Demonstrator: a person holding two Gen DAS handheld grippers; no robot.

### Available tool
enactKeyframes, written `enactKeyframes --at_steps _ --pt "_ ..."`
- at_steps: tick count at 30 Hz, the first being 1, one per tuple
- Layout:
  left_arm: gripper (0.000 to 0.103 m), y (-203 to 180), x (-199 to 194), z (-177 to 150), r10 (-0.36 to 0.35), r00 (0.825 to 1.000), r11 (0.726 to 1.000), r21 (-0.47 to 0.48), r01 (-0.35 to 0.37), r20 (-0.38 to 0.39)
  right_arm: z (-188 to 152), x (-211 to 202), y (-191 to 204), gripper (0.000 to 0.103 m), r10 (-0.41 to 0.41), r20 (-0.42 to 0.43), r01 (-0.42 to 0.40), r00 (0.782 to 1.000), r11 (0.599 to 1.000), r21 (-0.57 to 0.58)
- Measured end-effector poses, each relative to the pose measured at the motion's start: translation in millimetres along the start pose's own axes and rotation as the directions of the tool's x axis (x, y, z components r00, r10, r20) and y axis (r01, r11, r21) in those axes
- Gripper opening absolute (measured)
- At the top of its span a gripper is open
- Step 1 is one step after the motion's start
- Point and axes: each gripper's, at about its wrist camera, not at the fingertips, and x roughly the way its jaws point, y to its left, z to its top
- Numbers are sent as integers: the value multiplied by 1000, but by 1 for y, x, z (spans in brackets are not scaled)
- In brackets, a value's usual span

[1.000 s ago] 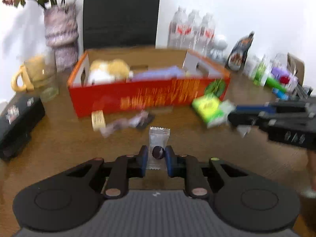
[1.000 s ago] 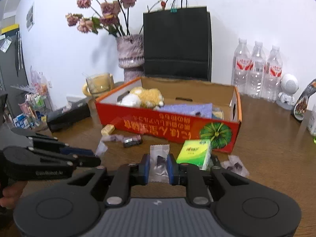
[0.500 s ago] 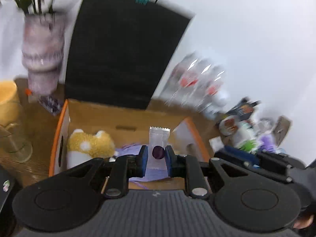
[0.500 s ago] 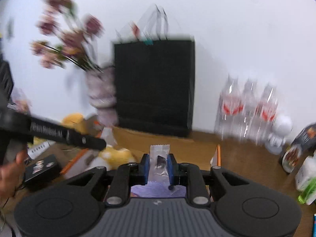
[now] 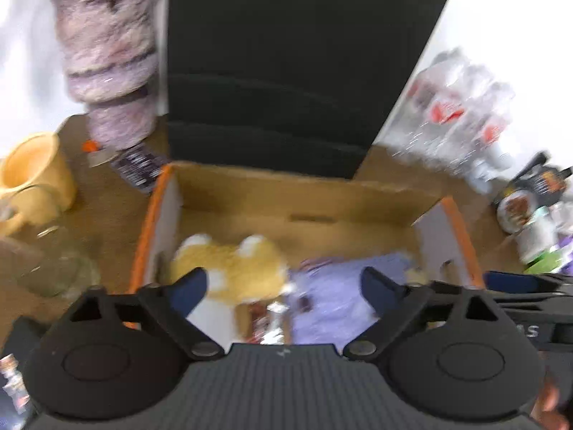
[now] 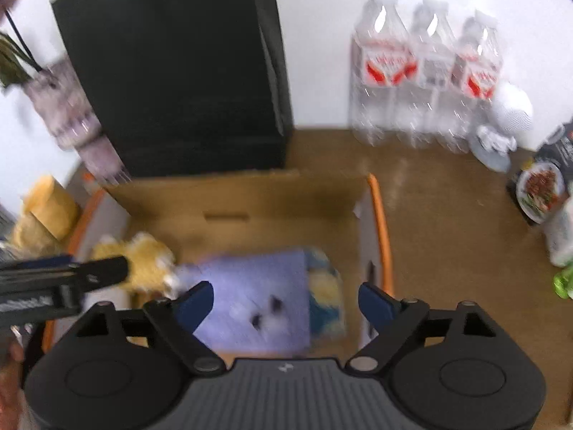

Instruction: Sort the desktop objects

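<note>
Both grippers hover over the open cardboard box (image 5: 293, 193) with orange edges, also in the right wrist view (image 6: 250, 193). My left gripper (image 5: 283, 288) is open and empty; a clear snack packet (image 5: 274, 317) lies blurred below it in the box. My right gripper (image 6: 286, 299) is open and empty; a blurred packet (image 6: 263, 313) lies on the purple item (image 6: 258, 297) below it. A yellow plush toy (image 5: 232, 265) lies at the box's left, seen also in the right wrist view (image 6: 143, 261). The left gripper shows in the right wrist view (image 6: 61, 279).
A black paper bag (image 6: 179, 82) stands behind the box, a mottled vase (image 5: 107, 53) to its left, a yellow mug (image 5: 32, 172) and a glass (image 5: 53, 268) further left. Water bottles (image 6: 426, 71) and snack packs (image 6: 540, 193) stand at the right on the wooden table (image 6: 447, 222).
Both grippers have moved over the box and opened, letting go of their snack packets, which now lie in the box.
</note>
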Motion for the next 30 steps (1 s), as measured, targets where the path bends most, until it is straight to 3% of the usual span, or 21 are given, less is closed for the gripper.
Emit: enactKeyframes --at_steps 5,9,13,16,22,26,30 --pt "103 -1 -14 -14 43 996 999 15 -42 -73 -18 -23 7 94 -17 -37 16 999 1000 -3" --pt "103 -6 -46 -32 67 997 995 76 -65 -30 -32 -41 12 94 -30 -67 30 997 1000 -6" --pt "103 -11 -86 -67 68 995 991 107 -76 78 -48 -59 17 93 -43 -92 42 995 999 -9" --pt "103 -13 -114 -100 69 983 989 116 -89 172 -96 -67 18 94 -49 -20 48 999 999 -21" --pt "103 2 -142 -214 24 948 995 86 -54 317 -191 -83 19 103 -56 124 62 991 997 -44" --pt "103 14 -124 -285 56 941 990 104 -95 334 -254 -93 20 103 -59 219 73 974 996 -57" --pt "103 26 -108 -318 69 949 991 88 -100 307 -316 -103 21 103 -60 308 85 949 994 -67"
